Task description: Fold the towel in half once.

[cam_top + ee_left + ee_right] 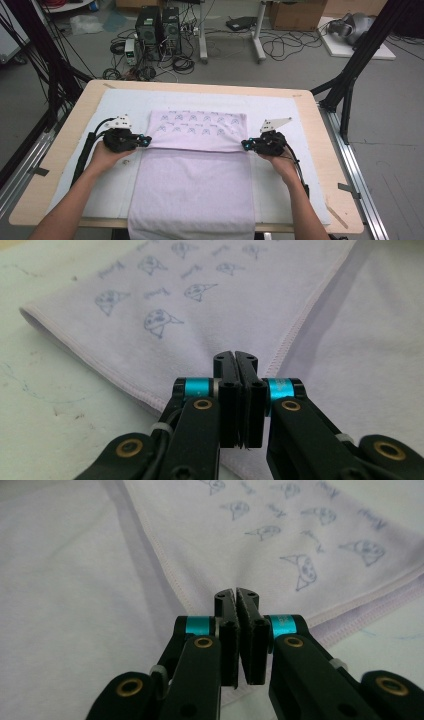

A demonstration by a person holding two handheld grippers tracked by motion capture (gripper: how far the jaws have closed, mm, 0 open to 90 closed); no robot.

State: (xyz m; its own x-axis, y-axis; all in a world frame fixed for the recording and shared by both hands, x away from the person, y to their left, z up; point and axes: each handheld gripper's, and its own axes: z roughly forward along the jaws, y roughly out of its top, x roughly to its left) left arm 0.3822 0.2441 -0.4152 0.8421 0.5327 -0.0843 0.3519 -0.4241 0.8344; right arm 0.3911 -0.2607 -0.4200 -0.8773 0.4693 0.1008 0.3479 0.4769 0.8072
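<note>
In the middle of the high view, a pale lilac towel lies on a white mat over the wooden table, its near end hanging off the bottom edge of the frame and its far end already turned back toward the person, so that a printed flap sits as a band across the upper part of the cloth. The left gripper stands at the left end of that flap's near hem and the right gripper at the right end, each carried by a hand entering from the bottom of the frame. In the left gripper view the 2 black jaws are pressed flat together at the lower centre, right over the stitched corner of the flap; in the right gripper view the jaws are likewise clenched tight over the matching corner. Whether cloth is actually pinched between the pads cannot be told, since the tips hide the hem beneath them, though they appear to have clamped on it. The step in hand looks like a second fold: both corners taken at once. The next move probably calls for lifting the 2 corners evenly, keeping the hem taut between the hands, and carrying it toward the bottom of the high view so the edges line up without dragging the lower layer.
</note>
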